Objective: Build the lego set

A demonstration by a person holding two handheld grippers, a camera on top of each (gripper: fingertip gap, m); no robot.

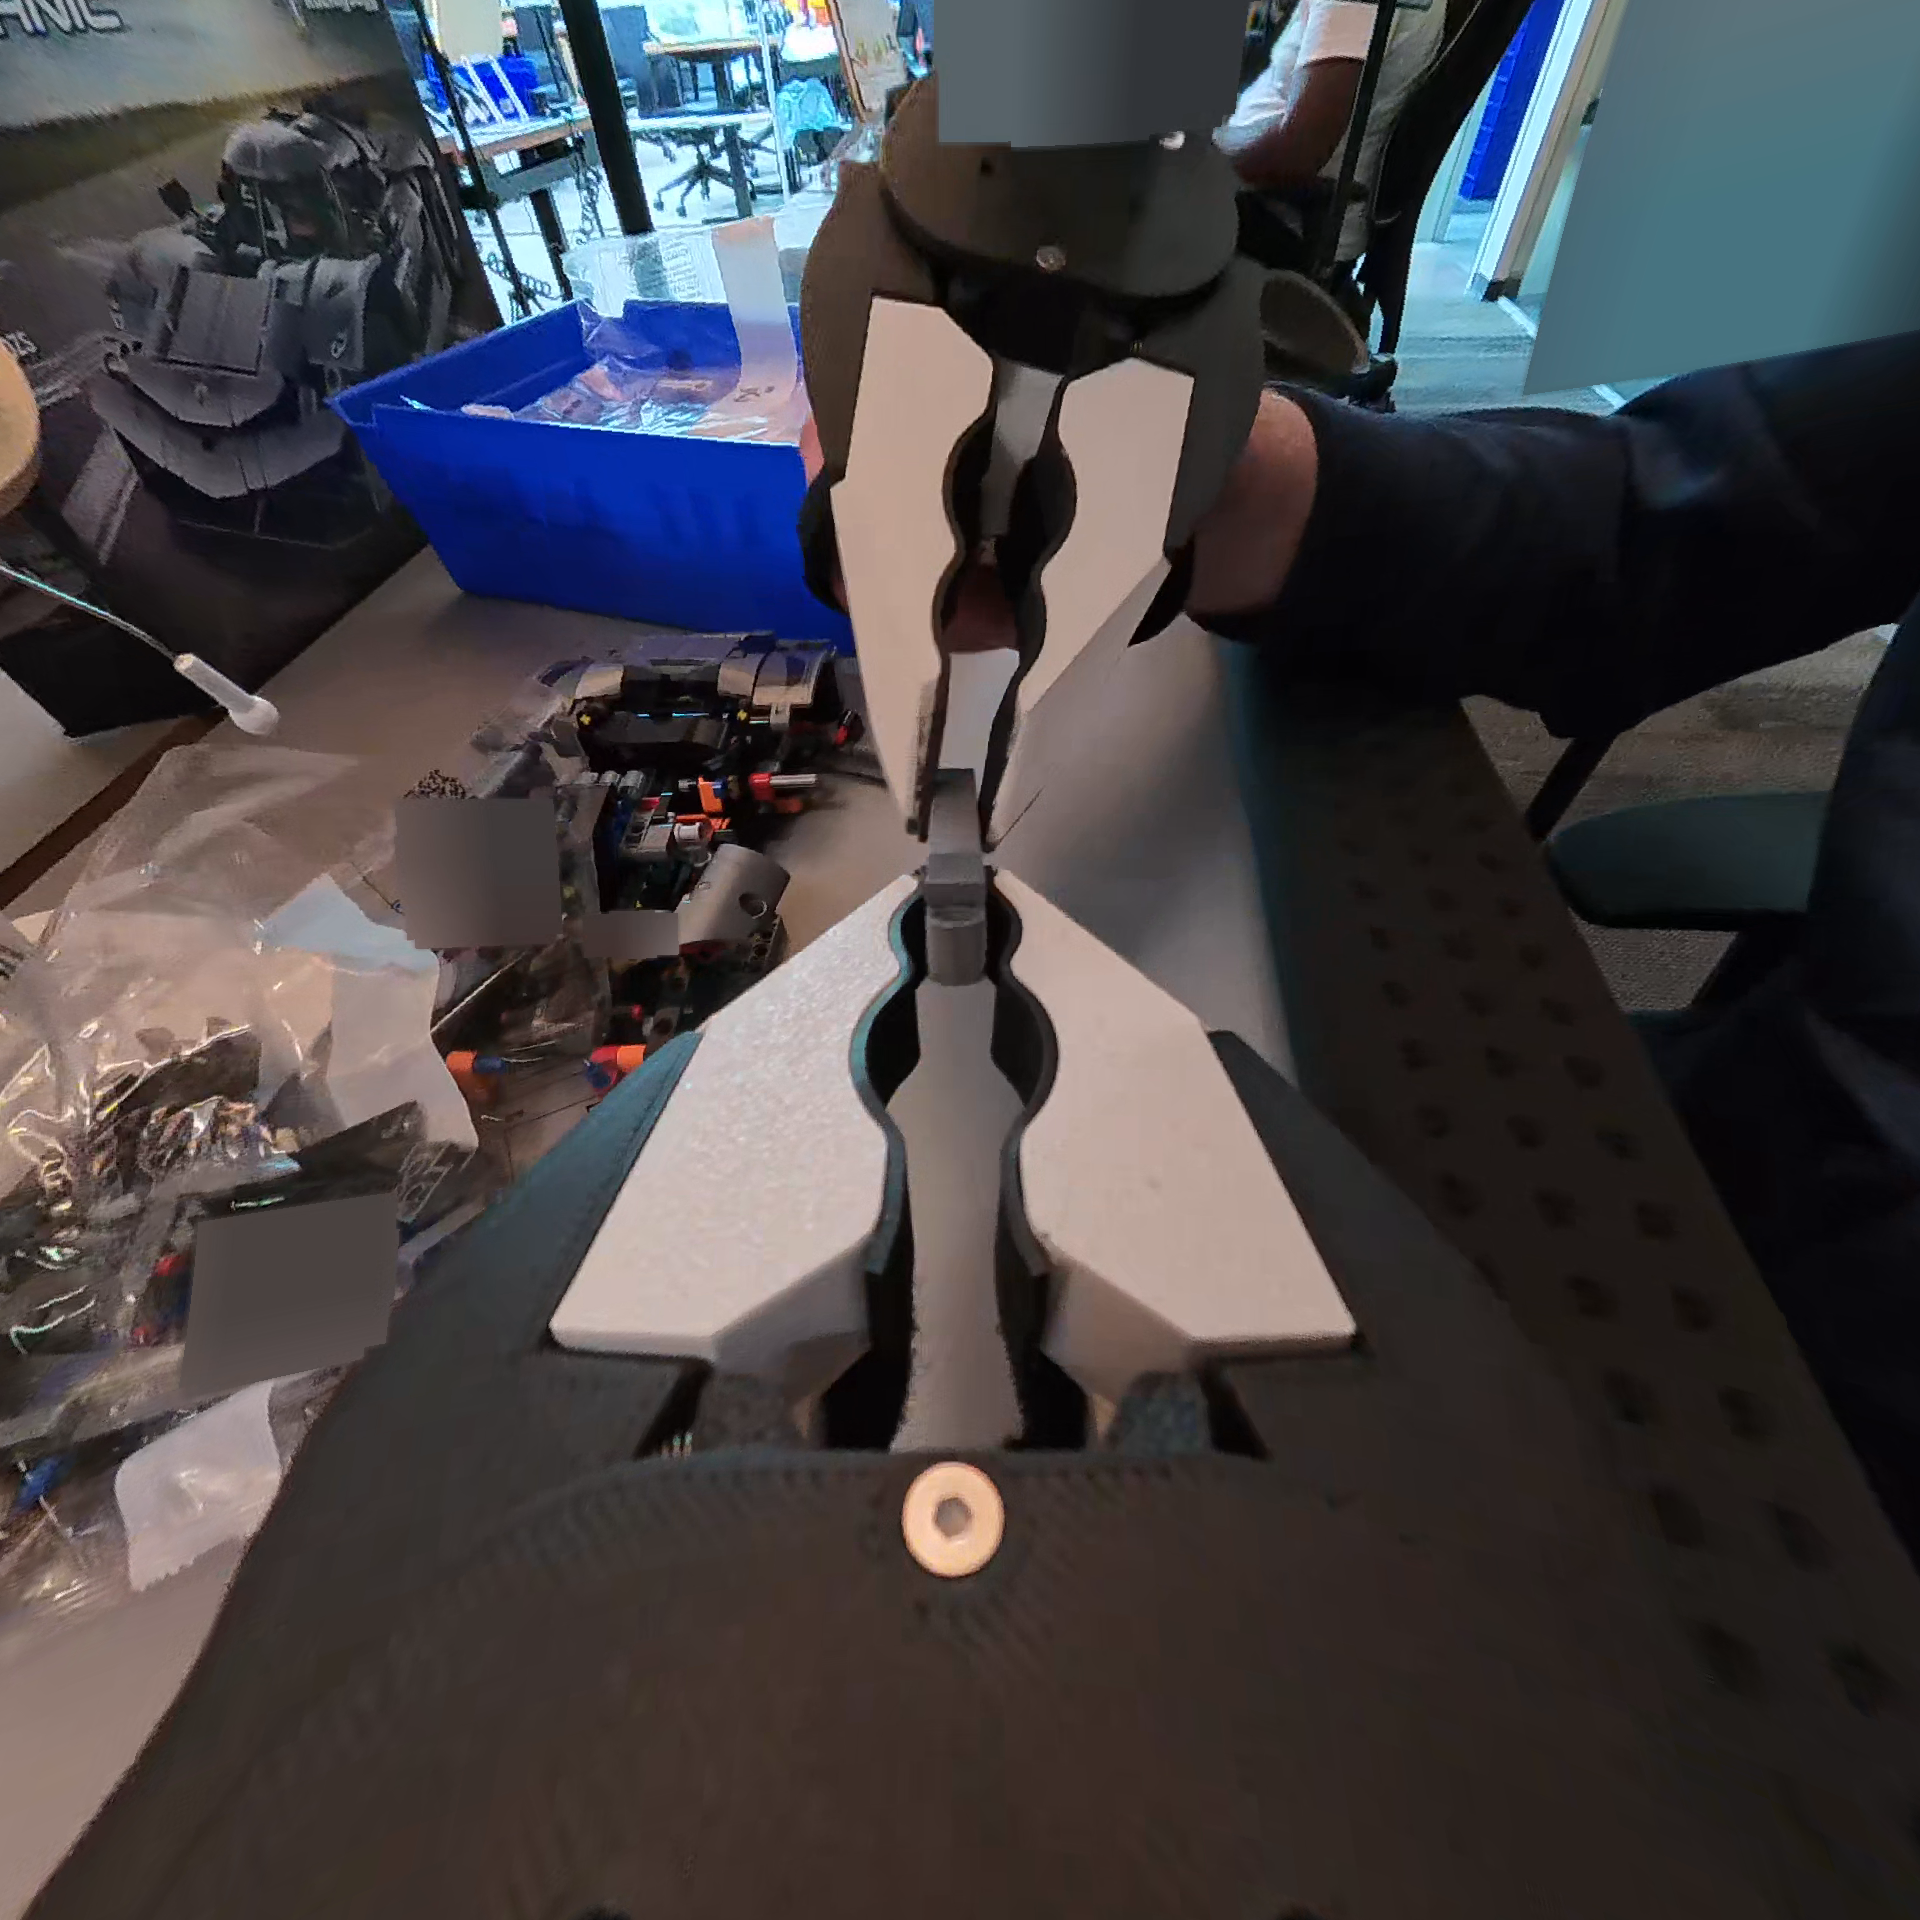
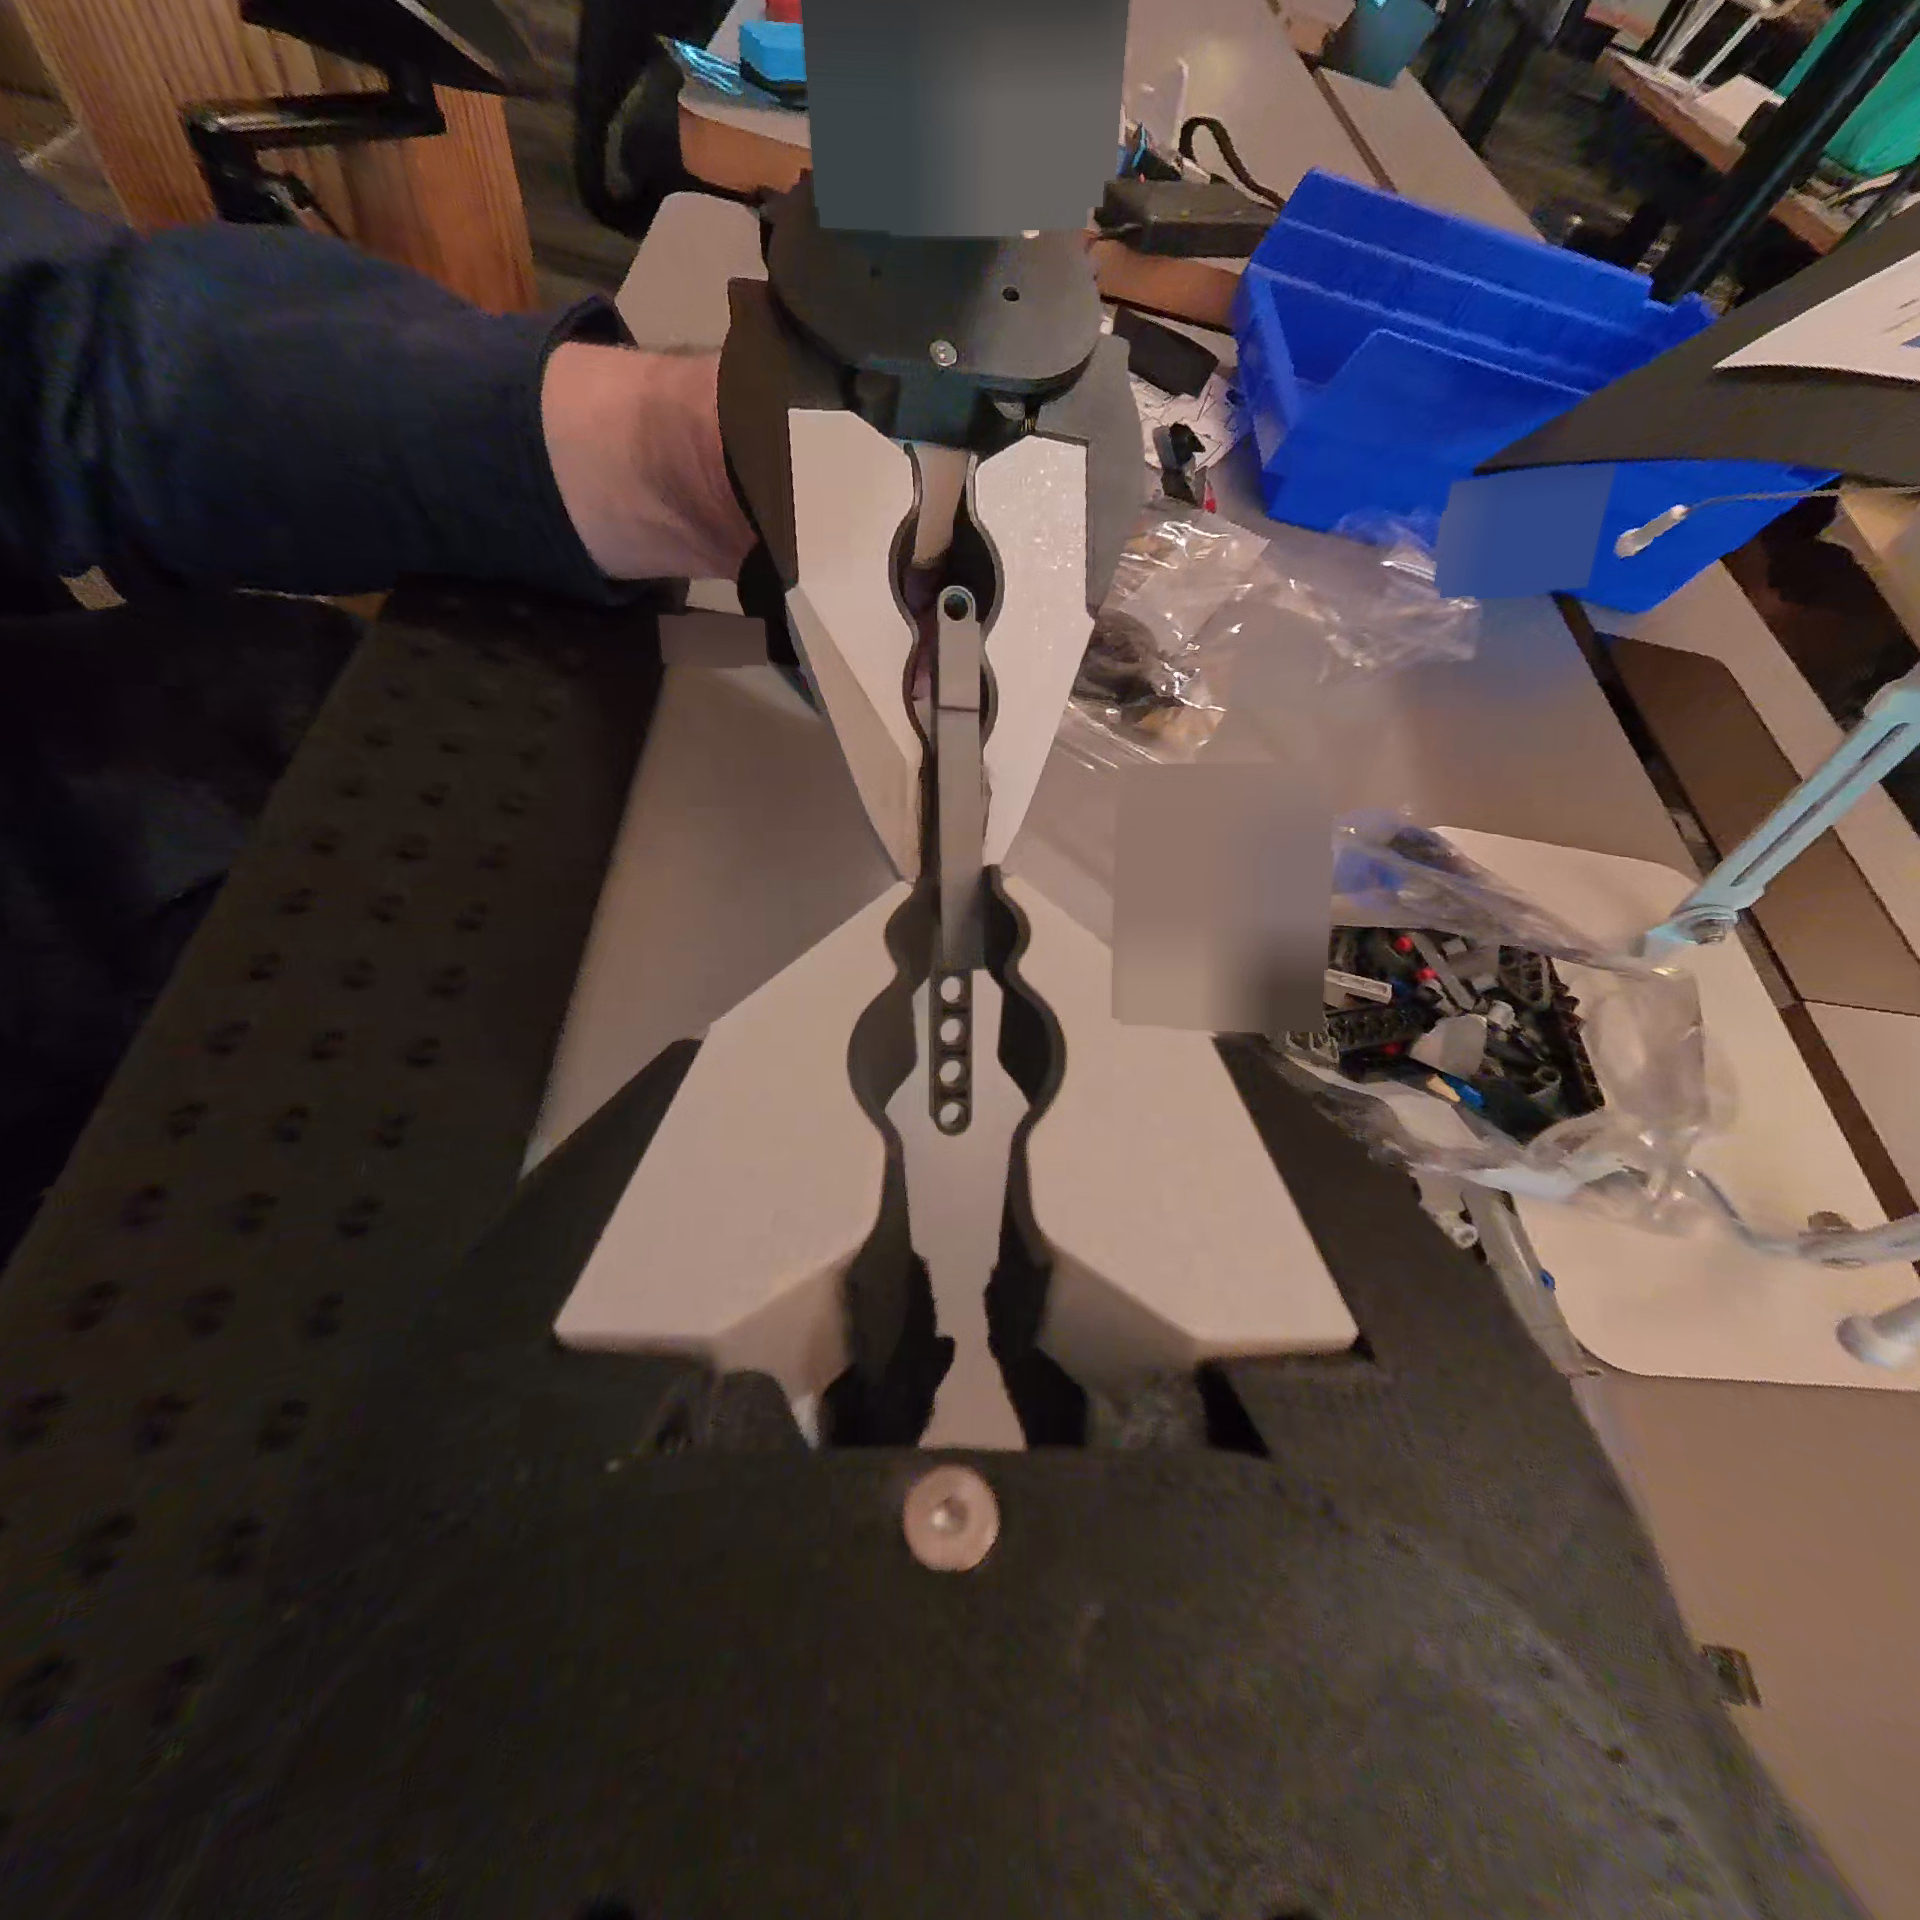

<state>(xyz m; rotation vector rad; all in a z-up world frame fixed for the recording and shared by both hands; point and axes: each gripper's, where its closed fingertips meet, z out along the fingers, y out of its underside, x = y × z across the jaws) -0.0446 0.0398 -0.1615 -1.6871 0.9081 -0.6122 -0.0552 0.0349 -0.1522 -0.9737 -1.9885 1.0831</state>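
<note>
Centrally, both views show the two tongs meeting tip to tip above the grey table (image 1: 1101, 727), with the lego pieces held between them.

Left wrist view: the left tongs (image 1: 954, 883) are pinching a short grey lego connector (image 1: 954, 920), which stands between the white fingertips at 12 o'clock of the tool's body. The right tongs (image 1: 951, 821) come in from 12 o'clock, held by a hand (image 1: 1242, 509) in a dark sleeve, and their tips sit just above the connector, touching or nearly touching it. At 9 o'clock lies a partly built lego model (image 1: 686, 790) among clear plastic bags of parts (image 1: 156, 1091). At 11 o'clock stands a blue bin (image 1: 582, 488), with the dark set box (image 1: 229, 312) beyond it.

Right wrist view: the right tongs (image 2: 958, 883) are pressed onto a long dark lego beam (image 2: 954, 904) with a row of holes. The beam runs along the gap between the fingers, its holed end toward 6 o'clock and its far end reaching up between the fingers of the left tongs (image 2: 951, 842), which enter from 12 o'clock. At 3 o'clock a clear bag of loose lego parts (image 2: 1455, 1029) rests on the table, and blue bins (image 2: 1403, 364) stand at 1 o'clock.
</note>
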